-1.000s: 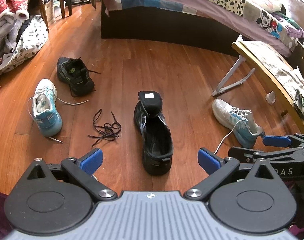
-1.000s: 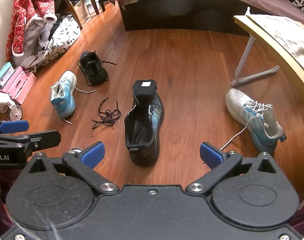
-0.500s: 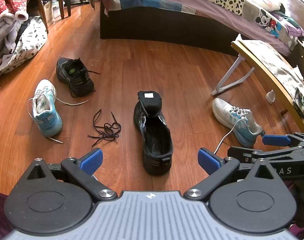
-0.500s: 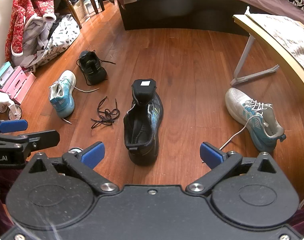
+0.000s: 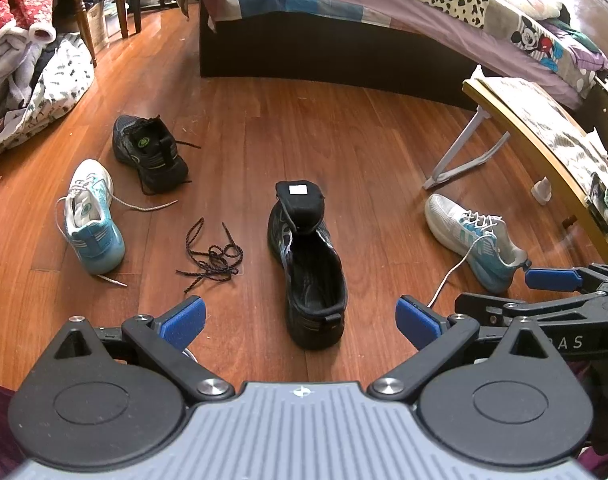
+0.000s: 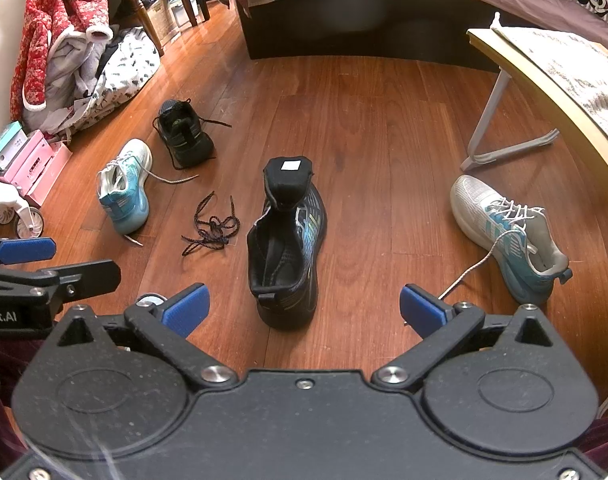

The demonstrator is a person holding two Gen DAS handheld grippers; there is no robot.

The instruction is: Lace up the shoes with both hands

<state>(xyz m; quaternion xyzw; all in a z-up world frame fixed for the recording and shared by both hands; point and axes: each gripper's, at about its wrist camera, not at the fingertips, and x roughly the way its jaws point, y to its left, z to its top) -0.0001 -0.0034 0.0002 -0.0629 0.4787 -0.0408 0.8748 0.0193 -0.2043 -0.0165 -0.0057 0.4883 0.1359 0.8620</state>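
- The left claw (image 5: 300, 322) is held wide apart above the wooden floor (image 5: 363, 140), and nothing is gripped between its blue pads (image 5: 182, 317).
- The right claw (image 6: 302, 306) is likewise spread wide and empty; its blue pads (image 6: 186, 307) are seen on either side of a shoe heel.
- Straight ahead of both claws, between the pads, a black unlaced shoe (image 5: 307, 264) is set on the floor, heel nearest and tongue (image 5: 300, 204) stood up at the far end.
- Just left of that shoe, a loose black lace (image 5: 212, 254) is lain in a tangle on the boards, apart from the shoe.
- Further left, a white and blue sneaker (image 5: 92, 216) is found, with a second black shoe (image 5: 150, 154) beyond it, laces trailing.
- To the right, another white and blue sneaker (image 5: 475, 236) is placed, its white lace (image 5: 449, 276) run toward the right pad of each claw.
- Beyond this, a low folding table (image 5: 543, 128) is stood at the right.
- Furthest off, a bed (image 5: 383, 12) is seen across the back, with a heap of clothes (image 6: 64, 48) at far left.
- The path from either claw to the unlaced shoe and the loose lace is unobstructed.
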